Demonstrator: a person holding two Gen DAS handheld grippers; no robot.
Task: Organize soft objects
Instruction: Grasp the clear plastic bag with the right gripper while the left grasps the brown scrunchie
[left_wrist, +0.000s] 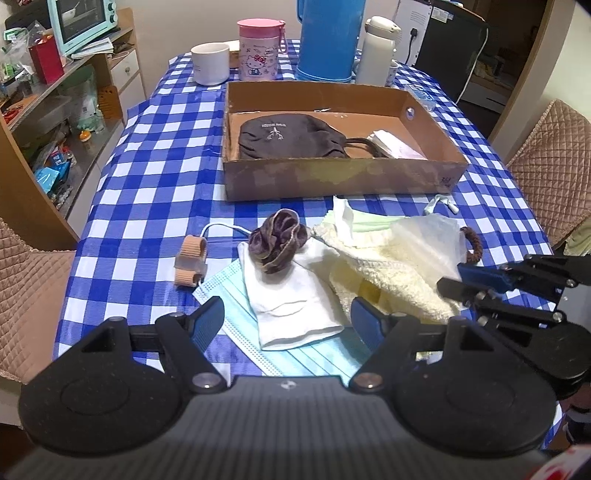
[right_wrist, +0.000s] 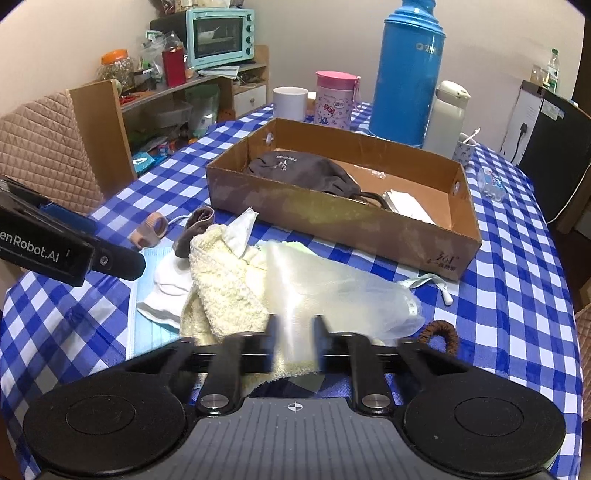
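A heap of soft things lies on the blue checked tablecloth in front of a cardboard box (left_wrist: 332, 177). In the box are a dark brown cloth bag (left_wrist: 284, 136) and a white packet (left_wrist: 395, 144). The heap holds a purple-brown scrunchie (left_wrist: 277, 240), a white sock (left_wrist: 291, 299), a blue face mask (left_wrist: 236, 314), a cream towel (left_wrist: 388, 273) and a sheer white pouch (right_wrist: 332, 288). My left gripper (left_wrist: 288, 317) hovers open over the sock and mask. My right gripper (right_wrist: 297, 332) is shut on the near edge of the sheer pouch, with the towel just beneath.
A brown hair tie (right_wrist: 443, 332) lies right of the pouch, a beige elastic band (left_wrist: 190, 266) left of the heap. Behind the box stand a white mug (left_wrist: 210, 62), a pink tumbler (left_wrist: 258, 50), a blue thermos (left_wrist: 328, 40) and a white flask (left_wrist: 378, 51). Padded chairs flank the table.
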